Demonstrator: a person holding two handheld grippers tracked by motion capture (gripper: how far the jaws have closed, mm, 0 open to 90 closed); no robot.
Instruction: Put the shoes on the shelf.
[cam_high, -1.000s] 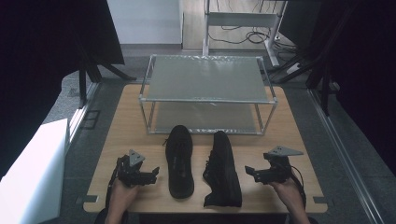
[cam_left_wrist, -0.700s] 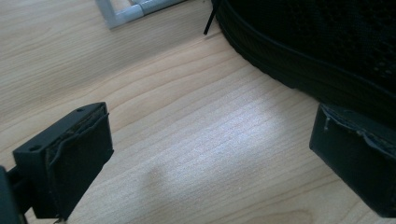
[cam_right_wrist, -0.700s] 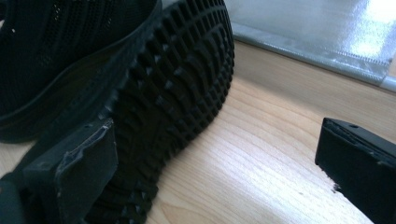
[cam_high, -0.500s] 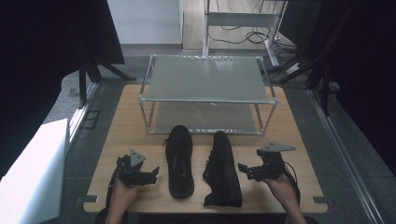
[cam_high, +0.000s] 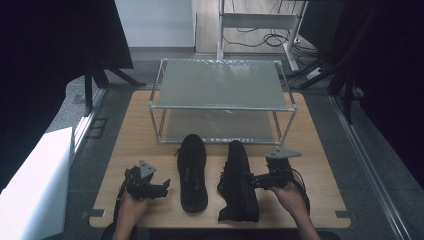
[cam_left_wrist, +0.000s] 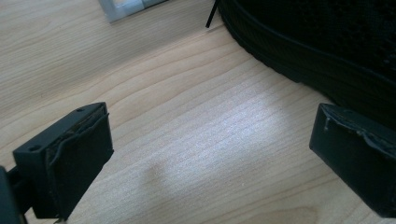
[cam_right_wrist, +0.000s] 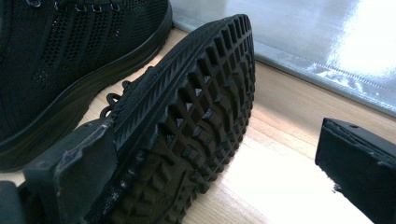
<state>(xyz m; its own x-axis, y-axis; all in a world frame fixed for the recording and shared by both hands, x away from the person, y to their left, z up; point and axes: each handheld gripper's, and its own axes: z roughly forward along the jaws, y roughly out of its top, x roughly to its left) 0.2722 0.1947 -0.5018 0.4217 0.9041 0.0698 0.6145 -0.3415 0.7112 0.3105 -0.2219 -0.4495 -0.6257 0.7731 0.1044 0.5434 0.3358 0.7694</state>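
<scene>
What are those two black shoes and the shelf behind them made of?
The black upright shoe looks like knit mesh fabric: its upper shows rows of tiny holes. The black shoe lying on its side shows a matte, studded sole, probably rubber. The two-tier silver rack appears to be shiny metal tubing with pale, dull shelf panels, material unclear.

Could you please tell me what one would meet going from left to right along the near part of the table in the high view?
left gripper → left shoe, upright on its sole → right shoe, tipped on its side → right gripper, at that shoe's sole.
</scene>
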